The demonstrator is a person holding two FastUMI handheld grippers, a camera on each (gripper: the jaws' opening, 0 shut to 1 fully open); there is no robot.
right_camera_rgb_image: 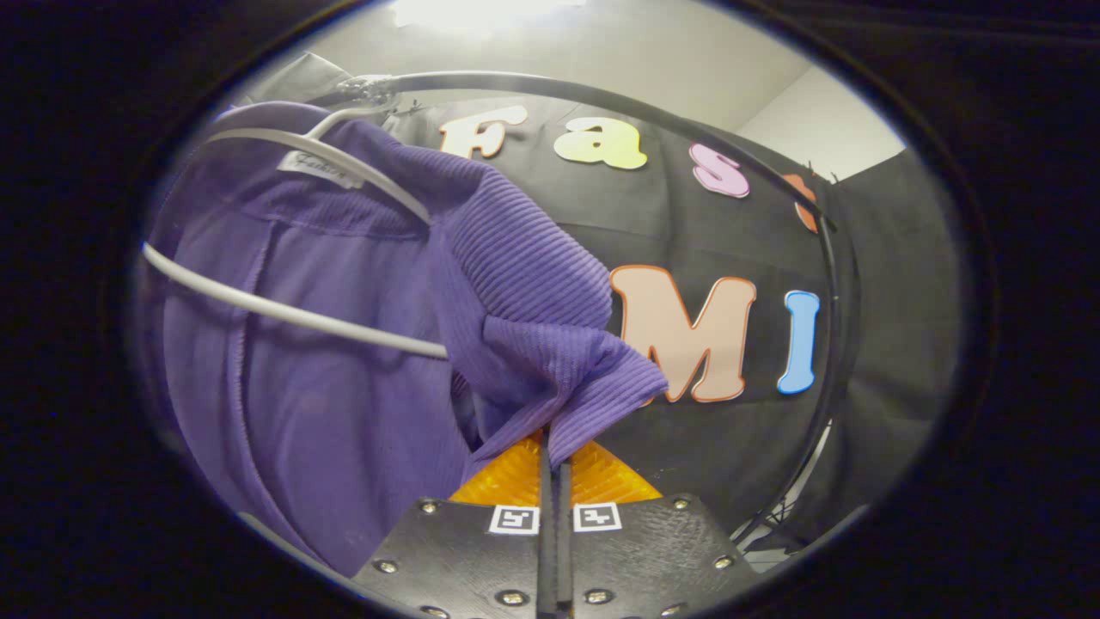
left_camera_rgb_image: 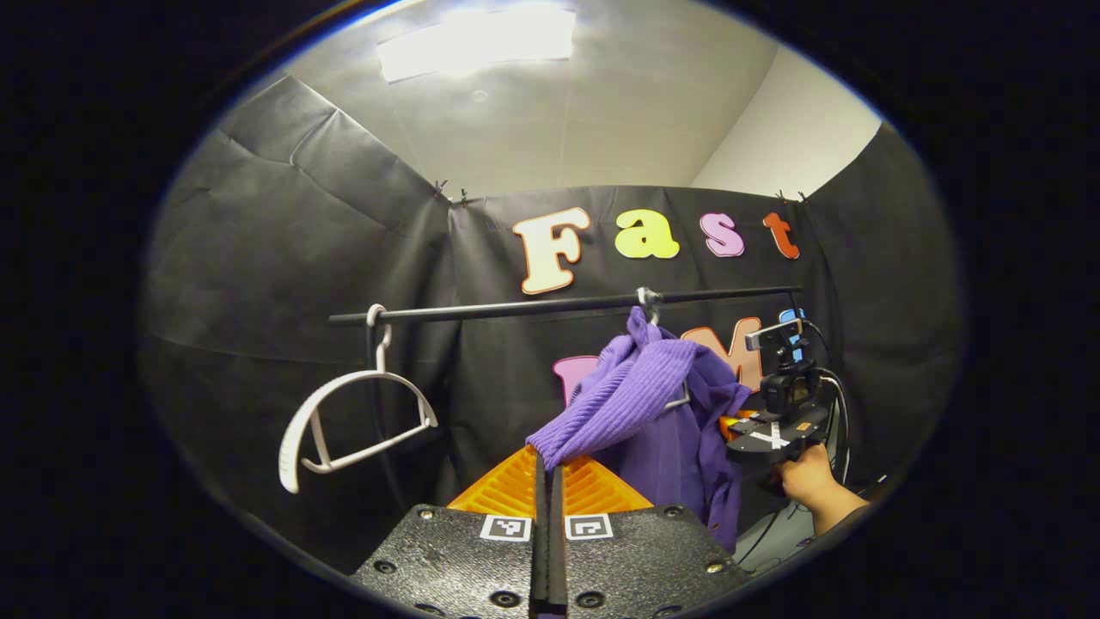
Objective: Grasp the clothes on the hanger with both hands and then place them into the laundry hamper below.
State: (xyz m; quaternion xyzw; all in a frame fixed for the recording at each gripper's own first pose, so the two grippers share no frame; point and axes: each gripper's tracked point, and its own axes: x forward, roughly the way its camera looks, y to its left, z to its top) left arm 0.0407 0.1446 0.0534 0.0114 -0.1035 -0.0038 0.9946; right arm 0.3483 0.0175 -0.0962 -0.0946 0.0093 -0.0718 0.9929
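Observation:
A purple ribbed garment (left_camera_rgb_image: 653, 404) hangs on a grey hanger (left_camera_rgb_image: 679, 400) from the black rail (left_camera_rgb_image: 559, 304). My left gripper (left_camera_rgb_image: 547, 456) is shut on a ribbed fold of its left side, pulled out toward me. In the left gripper view the right gripper (left_camera_rgb_image: 773, 430), held by a hand (left_camera_rgb_image: 808, 477), sits at the garment's right edge. In the right gripper view the purple garment (right_camera_rgb_image: 344, 344) drapes over its grey hanger (right_camera_rgb_image: 292, 314), and my right gripper (right_camera_rgb_image: 554, 451) is shut on a ribbed corner of the cloth.
An empty white hanger (left_camera_rgb_image: 352, 421) hangs tilted at the left end of the rail. Cables (left_camera_rgb_image: 838, 413) trail behind the right gripper. The rail (right_camera_rgb_image: 644, 112) curves overhead in the right gripper view, with a stand leg (right_camera_rgb_image: 791, 481) at the lower right.

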